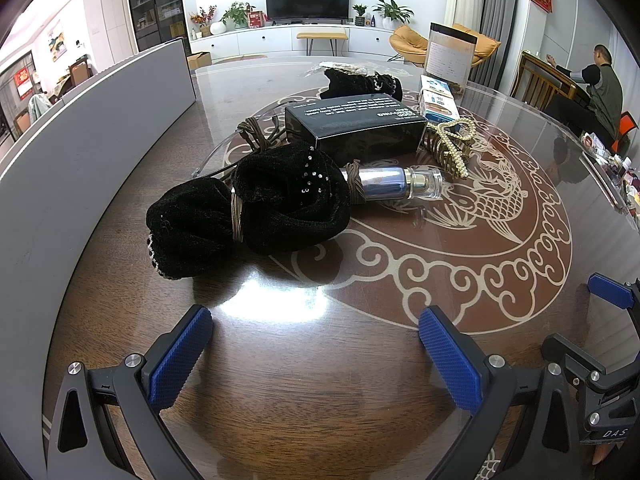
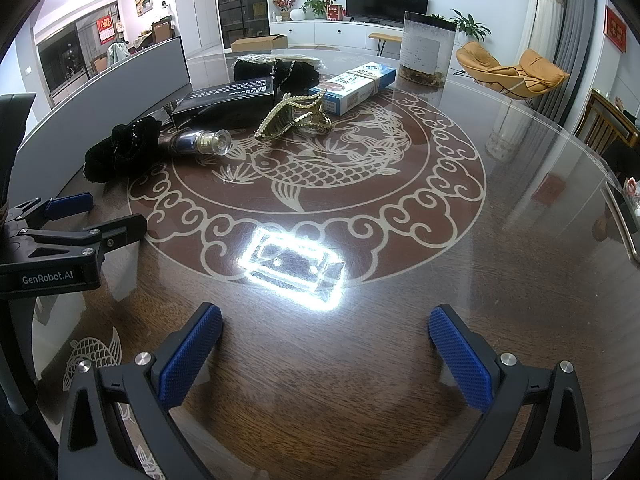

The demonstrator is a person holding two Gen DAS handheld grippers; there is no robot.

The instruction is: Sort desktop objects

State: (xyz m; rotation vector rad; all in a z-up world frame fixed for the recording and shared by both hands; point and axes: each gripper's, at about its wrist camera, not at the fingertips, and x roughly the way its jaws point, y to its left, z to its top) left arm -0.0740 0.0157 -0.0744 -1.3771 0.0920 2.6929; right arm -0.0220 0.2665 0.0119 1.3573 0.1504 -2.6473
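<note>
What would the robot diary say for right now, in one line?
left tool: open, empty | right tool: open, empty | black scrunchie, perfume bottle, gold hair claw, black box: untouched on table

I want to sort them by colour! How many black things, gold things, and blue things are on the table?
Black: 3, two scrunchies and a box.
Gold: 1, a hair clip.
Blue: 2, a bottle and a carton.
Total: 6.
</note>
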